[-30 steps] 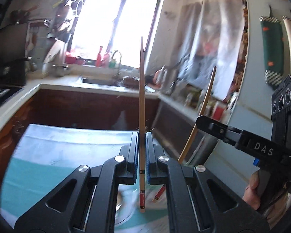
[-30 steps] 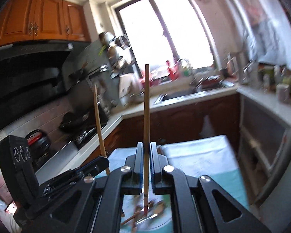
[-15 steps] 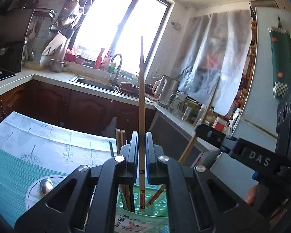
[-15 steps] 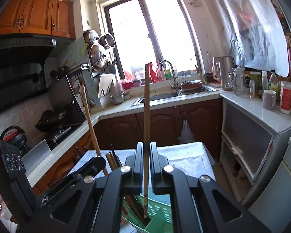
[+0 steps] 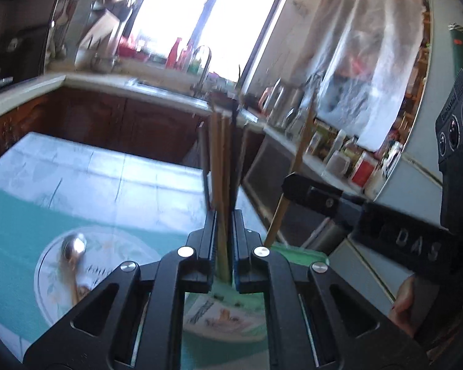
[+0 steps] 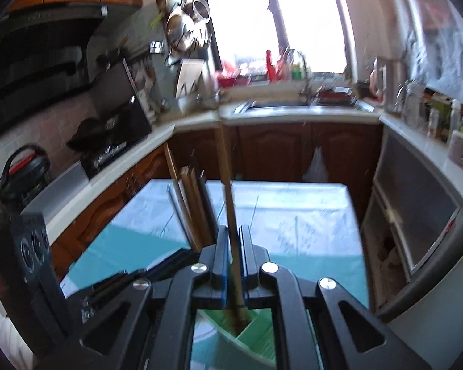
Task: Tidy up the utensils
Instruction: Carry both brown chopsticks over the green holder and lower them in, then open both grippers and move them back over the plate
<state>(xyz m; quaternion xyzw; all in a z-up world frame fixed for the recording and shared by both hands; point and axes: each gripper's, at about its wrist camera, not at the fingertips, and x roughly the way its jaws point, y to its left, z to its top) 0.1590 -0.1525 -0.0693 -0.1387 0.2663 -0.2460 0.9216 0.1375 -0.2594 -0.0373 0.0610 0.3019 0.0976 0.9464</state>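
In the left wrist view my left gripper (image 5: 224,212) hangs just above a green utensil holder (image 5: 293,251), jaws slightly apart. A bundle of tan chopsticks (image 5: 220,154) stands up between them, loose in the holder. To the right, my right gripper (image 5: 293,186) has a chopstick (image 5: 296,166) slanting down into the holder. In the right wrist view the right gripper (image 6: 234,228) is open a little. Its chopstick (image 6: 227,185) leans left between the jaws with its lower end inside the green holder (image 6: 256,326). Several chopsticks (image 6: 191,203) stand beside it, above the left gripper (image 6: 194,252).
The holder stands on a table with a teal and white cloth (image 5: 108,178). A round plate (image 5: 52,280) with a metal spoon (image 5: 74,245) lies to the holder's left. Kitchen counters, a sink and a fridge ring the table.
Both grippers came down over the holder. The left chopstick slid down out of the jaws into the bundle. The right chopstick now leans loose instead of standing straight.
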